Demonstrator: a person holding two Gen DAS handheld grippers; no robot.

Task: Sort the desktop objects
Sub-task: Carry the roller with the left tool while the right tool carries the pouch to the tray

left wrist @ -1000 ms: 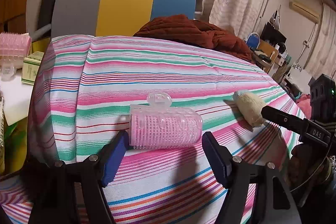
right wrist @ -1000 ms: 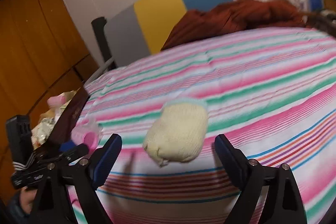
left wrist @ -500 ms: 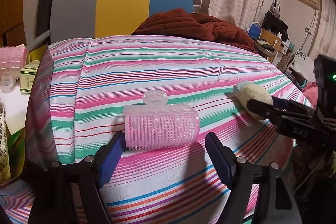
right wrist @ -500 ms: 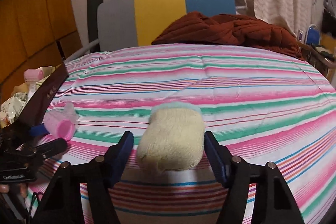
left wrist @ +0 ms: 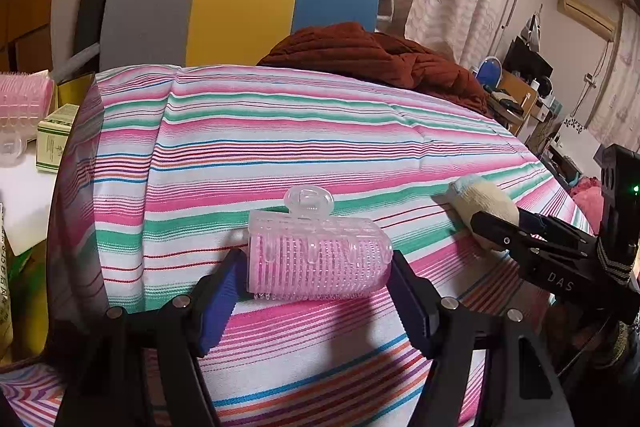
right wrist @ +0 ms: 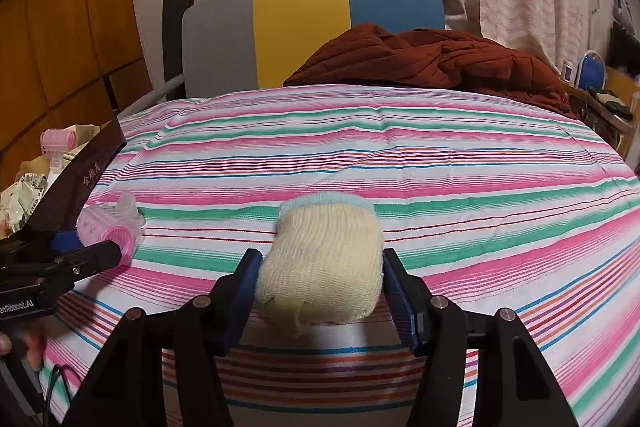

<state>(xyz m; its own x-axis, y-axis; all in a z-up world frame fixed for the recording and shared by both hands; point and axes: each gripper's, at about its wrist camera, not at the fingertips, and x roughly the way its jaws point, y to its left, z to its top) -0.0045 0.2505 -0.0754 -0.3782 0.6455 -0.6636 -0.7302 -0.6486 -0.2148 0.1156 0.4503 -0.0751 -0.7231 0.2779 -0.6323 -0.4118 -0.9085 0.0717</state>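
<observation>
A pink hair roller (left wrist: 320, 263) with a clear clip lies crosswise on the striped cloth (left wrist: 280, 147). My left gripper (left wrist: 316, 291) has a blue pad against each end of it and is shut on it. A rolled cream sock (right wrist: 324, 267) with a pale blue cuff rests to the right on the same cloth, and my right gripper (right wrist: 320, 291) is shut on its two sides. The right wrist view also shows the roller (right wrist: 108, 227) at the left, held by the left gripper. The left wrist view shows the sock (left wrist: 484, 199) at the right edge.
A rust-brown garment (right wrist: 432, 59) is heaped at the far side of the cloth, before a grey, yellow and blue chair back (right wrist: 300, 27). Left of the cloth are a second pink roller (left wrist: 20, 99), a small green box (left wrist: 52, 143) and a dark lid edge (right wrist: 88, 179).
Both grippers have moved in and narrowed: the left one from open around the roller to shut on its ends, the right one from wide open to shut on the sock.
</observation>
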